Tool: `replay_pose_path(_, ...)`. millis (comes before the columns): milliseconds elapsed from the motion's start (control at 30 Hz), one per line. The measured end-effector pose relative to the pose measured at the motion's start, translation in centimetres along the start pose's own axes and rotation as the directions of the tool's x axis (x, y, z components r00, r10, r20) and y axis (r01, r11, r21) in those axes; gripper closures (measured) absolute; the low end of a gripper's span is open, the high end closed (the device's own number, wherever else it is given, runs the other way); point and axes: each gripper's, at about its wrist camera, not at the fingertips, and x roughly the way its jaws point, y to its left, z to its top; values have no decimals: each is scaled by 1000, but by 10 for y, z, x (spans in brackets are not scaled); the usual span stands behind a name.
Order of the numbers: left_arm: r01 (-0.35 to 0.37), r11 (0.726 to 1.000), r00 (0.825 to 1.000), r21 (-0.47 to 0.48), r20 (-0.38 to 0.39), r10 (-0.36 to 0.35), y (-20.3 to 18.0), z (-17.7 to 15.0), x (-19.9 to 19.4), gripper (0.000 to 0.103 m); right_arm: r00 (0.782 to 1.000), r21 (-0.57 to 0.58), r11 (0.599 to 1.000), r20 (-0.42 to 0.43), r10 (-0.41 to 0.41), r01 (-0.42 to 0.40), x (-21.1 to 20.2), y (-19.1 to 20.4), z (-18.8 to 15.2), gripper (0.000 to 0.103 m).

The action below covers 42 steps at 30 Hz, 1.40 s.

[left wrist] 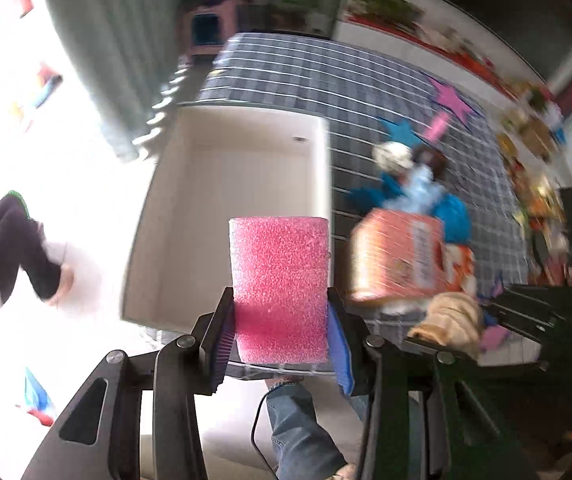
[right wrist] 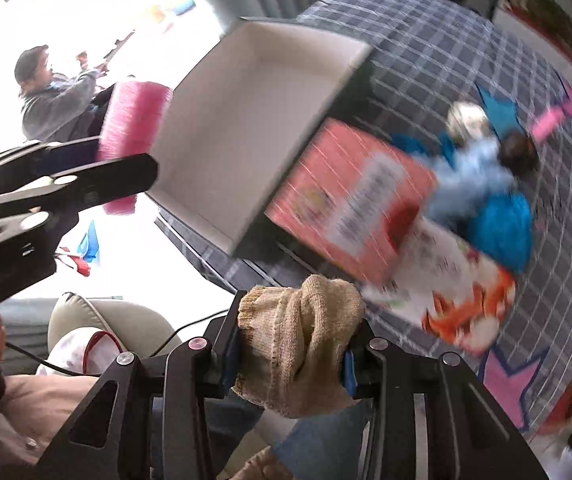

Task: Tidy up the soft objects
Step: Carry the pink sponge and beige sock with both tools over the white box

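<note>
Left wrist: left gripper (left wrist: pixel 281 336) clamped on pink foam (left wrist: pixel 280 288), just in front of white box (left wrist: pixel 246 184) on checked cloth (left wrist: pixel 365 80).
Right wrist: right gripper (right wrist: pixel 289 360) clamped on beige glove (right wrist: pixel 299 336), near box front; orange carton (right wrist: pixel 349 196) beside box.

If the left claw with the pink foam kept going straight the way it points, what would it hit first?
Probably the white box: the left claw, shut on the pink foam roll, points toward its open inside and near right wall. Depth is unclear, so it might meet that wall first.
</note>
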Motion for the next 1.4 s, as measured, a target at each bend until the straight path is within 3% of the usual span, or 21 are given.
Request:
replay_pose_path(200,-82,991,996,-104,22,85,38,8,4,58,1000,-77,997,20,-13,14,0,28,35,63)
replay_pose_path(367,-86,984,996,-157,23,91,54,12,8,58,998,-125,992,54,-28,34,4,45,54,63)
replay_pose_path(833,-120,971,993,-208,-24,118,69,15,34,58,999,-96,995,30,-19,22,21,47,91,63)
replay_pose_path(1400,-136,963,990,-234,-56,126,74,21,54,58,999,-62,997,4,-33,34,35,36,106,63)
